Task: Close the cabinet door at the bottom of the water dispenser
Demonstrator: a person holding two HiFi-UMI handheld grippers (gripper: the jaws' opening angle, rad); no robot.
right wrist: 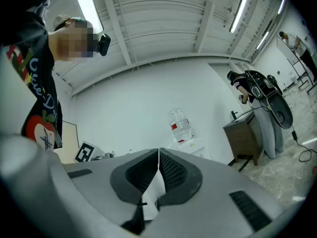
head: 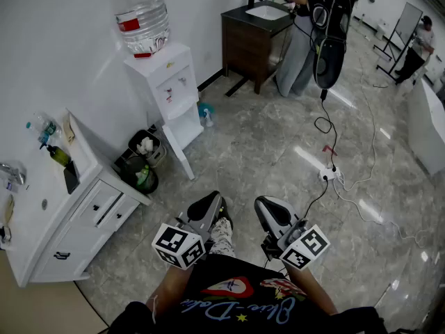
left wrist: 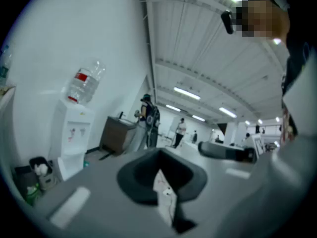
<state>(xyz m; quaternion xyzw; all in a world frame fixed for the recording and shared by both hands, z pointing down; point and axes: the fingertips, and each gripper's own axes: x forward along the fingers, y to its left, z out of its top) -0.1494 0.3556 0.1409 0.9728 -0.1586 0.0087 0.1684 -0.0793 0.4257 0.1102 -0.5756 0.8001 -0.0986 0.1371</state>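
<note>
The white water dispenser [head: 167, 82] stands against the wall at upper left, with a clear bottle [head: 142, 12] on top. Its bottom cabinet door [head: 182, 155] hangs open, swung out over the floor. Both grippers are held close to the person's body, far from the dispenser. My left gripper [head: 208, 206] and right gripper [head: 270, 209] are both shut with nothing between the pads. The left gripper view shows the dispenser [left wrist: 73, 133] far off to the left, beyond its shut gripper [left wrist: 161, 172]. In the right gripper view the bottle [right wrist: 181, 125] rises above the shut gripper [right wrist: 158, 157].
A white vanity cabinet [head: 69, 214] runs along the left wall, with dark bins [head: 142, 162] between it and the dispenser. A dark wooden sink cabinet [head: 254, 30] and a person with a backpack [head: 316, 26] are at the back. A power strip [head: 330, 174] and cables lie on the floor to the right.
</note>
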